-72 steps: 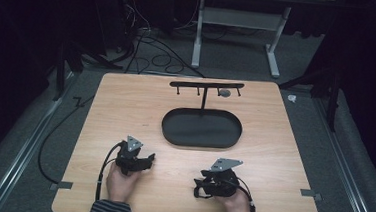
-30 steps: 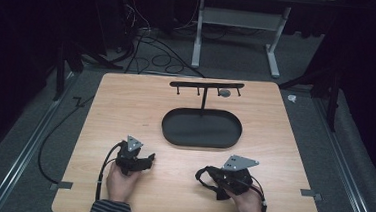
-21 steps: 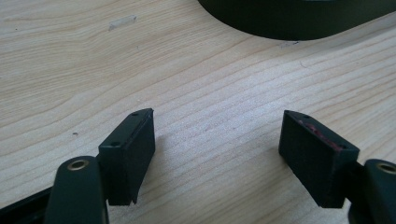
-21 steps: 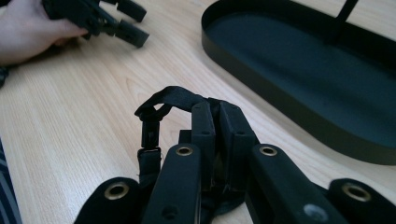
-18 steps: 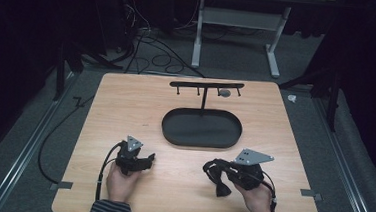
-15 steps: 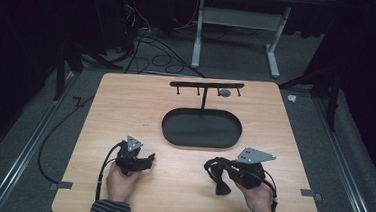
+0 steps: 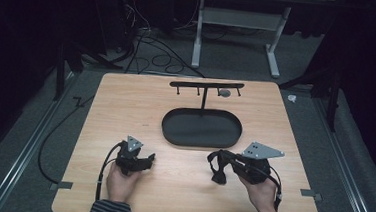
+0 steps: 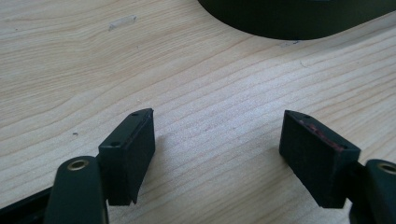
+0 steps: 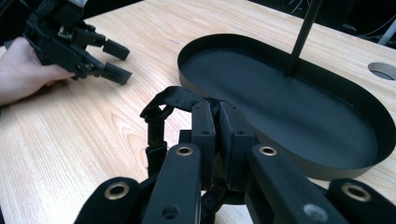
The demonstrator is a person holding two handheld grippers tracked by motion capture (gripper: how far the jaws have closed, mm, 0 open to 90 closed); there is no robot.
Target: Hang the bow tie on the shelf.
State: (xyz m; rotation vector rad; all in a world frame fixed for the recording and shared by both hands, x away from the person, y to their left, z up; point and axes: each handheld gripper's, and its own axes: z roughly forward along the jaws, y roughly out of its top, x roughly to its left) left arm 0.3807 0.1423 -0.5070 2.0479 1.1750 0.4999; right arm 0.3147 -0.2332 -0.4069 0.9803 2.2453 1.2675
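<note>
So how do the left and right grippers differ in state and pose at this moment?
The left gripper is open, with nothing between its fingers; the right gripper is shut on a black strap. The left gripper sits low over the wooden table, while the right gripper is lifted, the strap dangling from it. Both are hand-held, near the black oval tray.

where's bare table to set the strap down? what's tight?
Bare wood runs left of the oval tray to the table's left edge, and likewise to its right. The near strip between the left gripper and right gripper, shut on a black strap, is open but narrower. Tray and hook stand crowd the centre back.
</note>
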